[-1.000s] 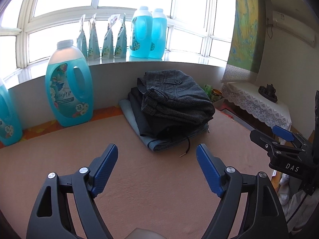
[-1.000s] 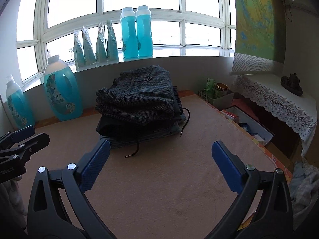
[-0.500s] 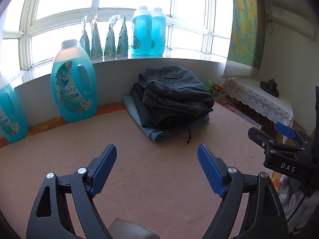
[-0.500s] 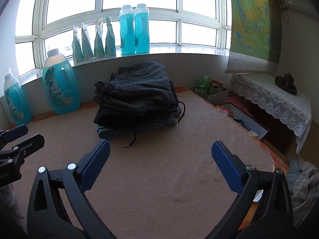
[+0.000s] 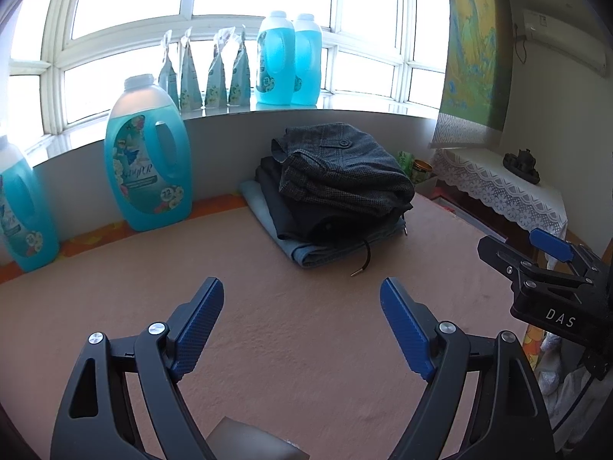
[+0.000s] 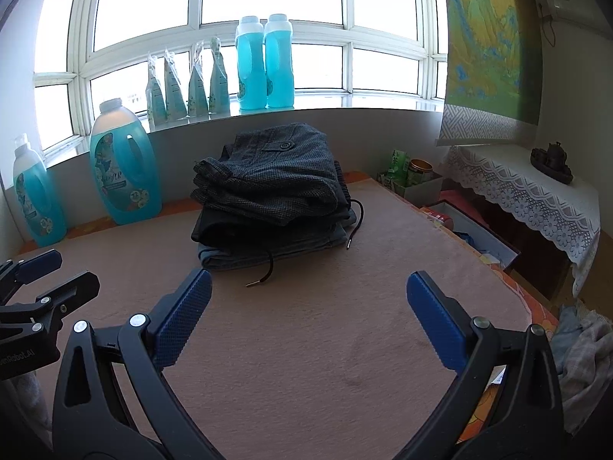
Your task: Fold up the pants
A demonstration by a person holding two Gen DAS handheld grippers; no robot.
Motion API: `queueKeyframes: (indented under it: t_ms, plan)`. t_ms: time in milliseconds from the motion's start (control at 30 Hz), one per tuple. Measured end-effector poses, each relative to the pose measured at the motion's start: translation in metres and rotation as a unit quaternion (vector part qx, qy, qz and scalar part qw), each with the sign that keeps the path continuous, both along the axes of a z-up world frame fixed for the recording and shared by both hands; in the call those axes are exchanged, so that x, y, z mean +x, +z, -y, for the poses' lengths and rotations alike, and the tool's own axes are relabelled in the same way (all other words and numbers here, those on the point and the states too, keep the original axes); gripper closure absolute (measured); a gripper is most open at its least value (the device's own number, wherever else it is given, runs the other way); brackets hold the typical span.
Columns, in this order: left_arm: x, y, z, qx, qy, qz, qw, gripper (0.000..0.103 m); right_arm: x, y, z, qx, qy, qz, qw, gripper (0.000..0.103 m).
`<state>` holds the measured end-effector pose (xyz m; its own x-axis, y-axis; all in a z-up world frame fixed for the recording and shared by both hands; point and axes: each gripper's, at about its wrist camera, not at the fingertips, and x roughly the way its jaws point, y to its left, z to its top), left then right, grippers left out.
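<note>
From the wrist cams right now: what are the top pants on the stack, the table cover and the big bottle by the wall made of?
Top pants: woven, wool-like fabric, matte; fine grey check and a sewn button tab show.
Table cover: pinkish short-pile textile, maybe fleece or low carpet; fuzzy, non-reflective nap.
Big bottle: translucent plastic, glossy, with blue liquid showing through, a white cap and a printed label.
</note>
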<state>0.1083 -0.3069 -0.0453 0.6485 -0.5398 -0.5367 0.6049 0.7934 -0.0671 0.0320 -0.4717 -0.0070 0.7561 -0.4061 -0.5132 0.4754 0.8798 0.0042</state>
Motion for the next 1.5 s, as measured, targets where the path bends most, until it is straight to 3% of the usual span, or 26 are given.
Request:
queueKeyframes:
  t_ms: [1500]
  plan:
    - [-0.0099,0.0053,-0.0001,0.003,0.005,0.019,0.9998,0.019,-0.001,-0.0061,-0.0049,0.002,0.004,-0.003,1.0,0.0]
